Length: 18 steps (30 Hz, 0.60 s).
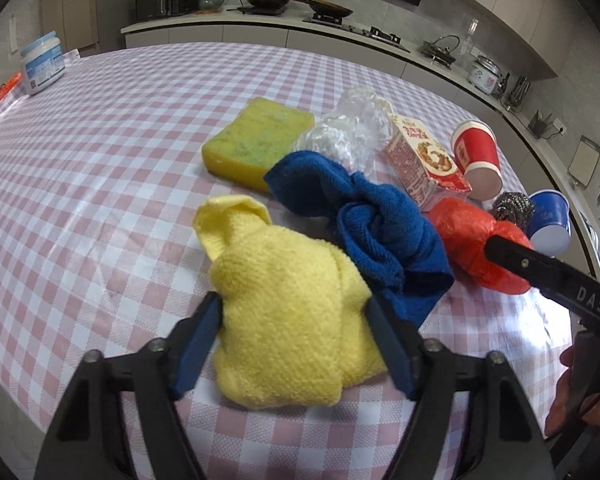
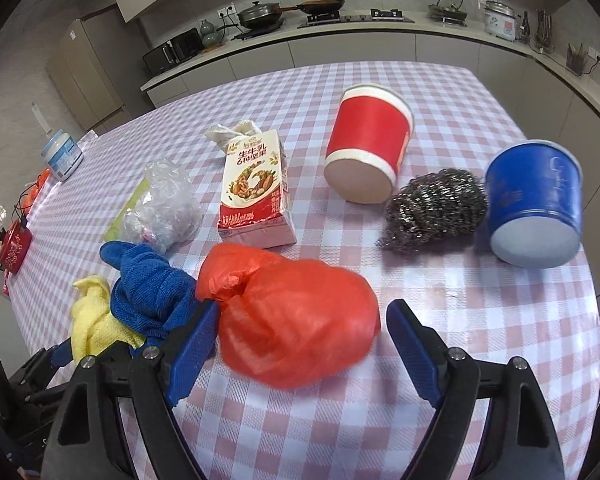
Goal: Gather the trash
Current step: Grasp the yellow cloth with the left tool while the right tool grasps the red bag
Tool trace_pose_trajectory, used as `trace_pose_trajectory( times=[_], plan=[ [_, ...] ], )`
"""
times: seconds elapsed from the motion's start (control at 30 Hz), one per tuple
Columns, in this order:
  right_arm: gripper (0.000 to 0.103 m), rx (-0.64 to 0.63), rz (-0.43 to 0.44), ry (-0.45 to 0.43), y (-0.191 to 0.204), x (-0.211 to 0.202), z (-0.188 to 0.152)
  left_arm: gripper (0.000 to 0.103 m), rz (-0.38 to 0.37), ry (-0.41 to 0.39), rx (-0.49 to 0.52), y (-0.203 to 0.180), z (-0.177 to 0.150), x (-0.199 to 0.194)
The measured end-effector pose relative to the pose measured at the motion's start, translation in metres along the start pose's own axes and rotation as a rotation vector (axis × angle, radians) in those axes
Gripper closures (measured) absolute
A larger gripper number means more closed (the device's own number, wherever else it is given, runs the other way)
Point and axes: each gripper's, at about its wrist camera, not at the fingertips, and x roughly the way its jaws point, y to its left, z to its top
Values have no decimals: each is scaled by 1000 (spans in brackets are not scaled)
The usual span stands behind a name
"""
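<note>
My left gripper (image 1: 294, 300) has both blue pads pressed against the sides of a crumpled yellow cloth (image 1: 284, 280) on the checked table (image 1: 100, 160). A twisted blue cloth (image 1: 372, 220) lies just beyond it, touching it. My right gripper (image 2: 304, 307) stands open around a knotted red plastic bag (image 2: 292, 320). Its left pad touches the bag and its right pad stands clear of it. Behind the bag lie a milk carton (image 2: 256, 192), a tipped red paper cup (image 2: 368, 148), a steel scourer (image 2: 436, 208), a tipped blue cup (image 2: 536, 204) and crumpled clear plastic (image 2: 164, 204).
A yellow sponge (image 1: 256, 136) lies behind the blue cloth. A white jar (image 1: 42, 64) stands at the table's far left corner, with a small red object (image 2: 16, 244) near the left edge. A kitchen counter with pans runs behind. A person's hand (image 1: 568, 400) shows at lower right.
</note>
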Motion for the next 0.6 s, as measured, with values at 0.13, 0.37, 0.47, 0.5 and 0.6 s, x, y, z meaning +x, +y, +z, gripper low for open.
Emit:
trace_pose_trajectory(
  times=[0.13, 0.37, 0.47, 0.5, 0.6],
  plan=[
    [51, -36, 43, 3, 4, 5, -2, 57, 2, -12, -10, 4, 2, 0],
    [70, -70, 79, -24, 8, -5, -10, 66, 4, -57, -54, 11, 0, -13],
    [70, -58, 89, -46, 1, -17, -12, 67, 12, -99, -67, 10, -2, -28],
    [70, -55, 90, -53, -2, -20, -13, 66, 13, -111, -68, 9, -2, -33],
    [70, -42, 94, -75, -12, -36, -16, 67, 11, -148, -59, 2, -2, -49]
  ],
)
